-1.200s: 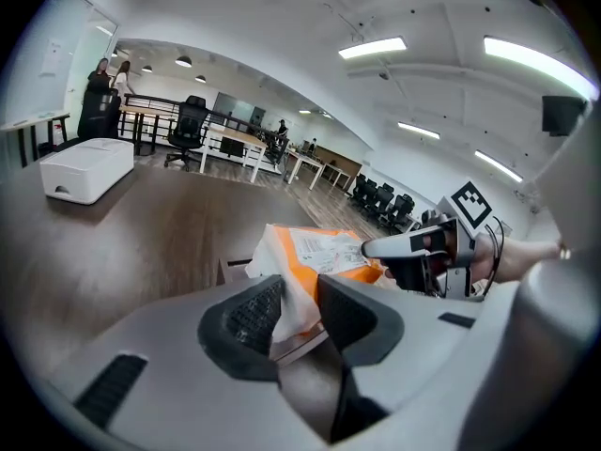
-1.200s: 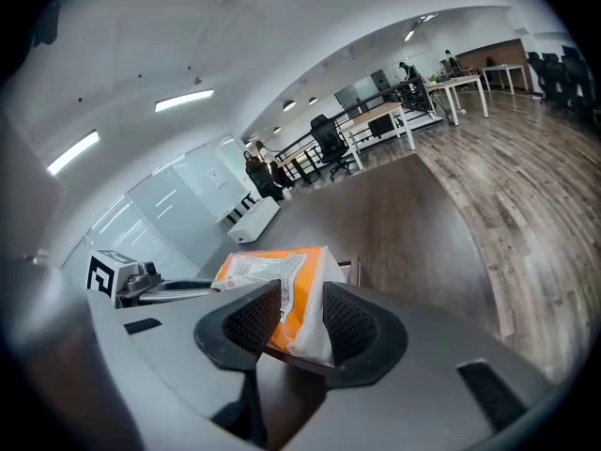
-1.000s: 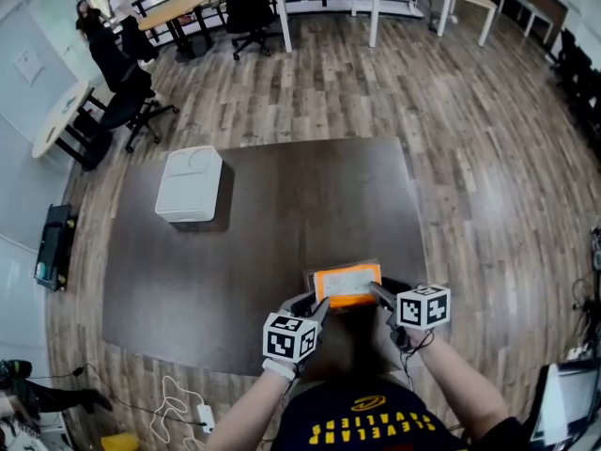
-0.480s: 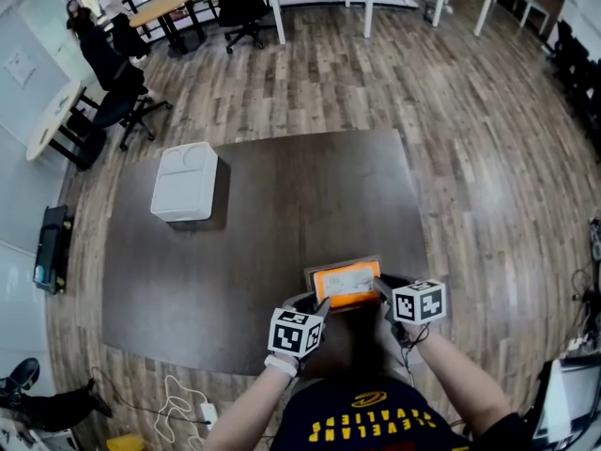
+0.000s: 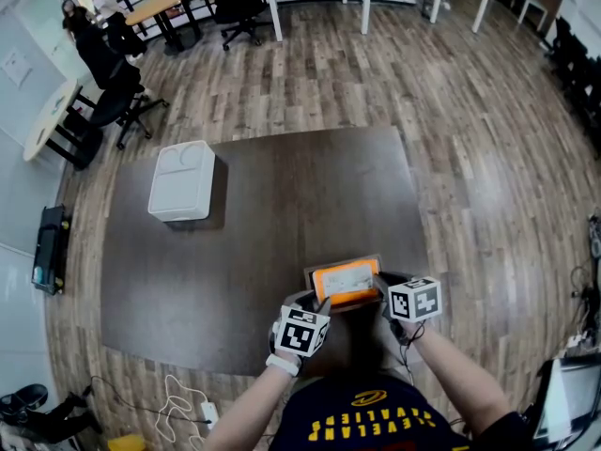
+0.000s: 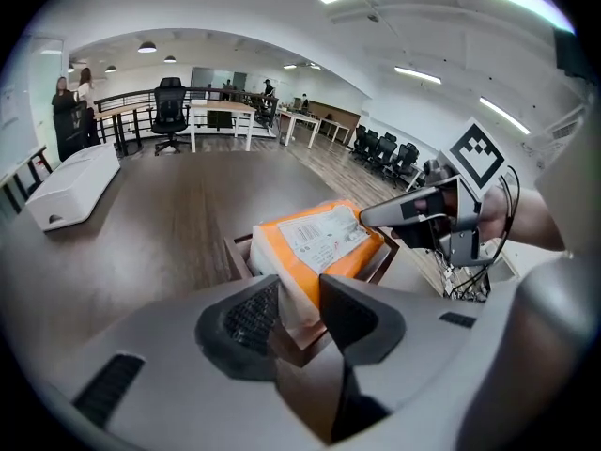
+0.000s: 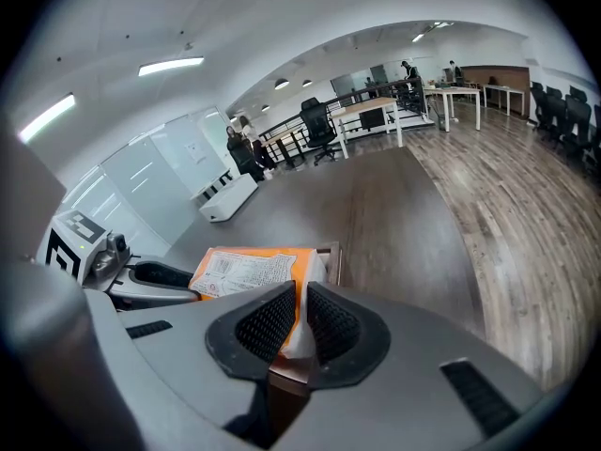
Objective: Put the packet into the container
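1. Orange with a white printed label, the packet [image 5: 346, 280] lies in the small brown container [image 5: 309, 273]. Its top stands above the rim.
2. That container sits on the dark brown table [image 5: 282, 195], close to the edge nearest you.
3. Your left gripper [image 5: 317, 302] is at the packet's left end. In the left gripper view the packet's pale end fills the gap between the jaws and touches both pads. Those jaws are opening.
4. Your right gripper [image 5: 379, 286] is at the opposite end. In the right gripper view its jaws are closing, and the packet's white end seam is pinched between the two ribbed pads.
5. Both grippers point inward at the packet, one on each side of the container, with their marker cubes facing up in the head view.
6. A white box [image 5: 180, 180] rests near the table's far left corner, well apart from the container.
7. Wood-plank floor [image 5: 470, 139] surrounds the table. Desks and black office chairs [image 5: 235, 3] stand beyond it, and people are at the far left of the room.
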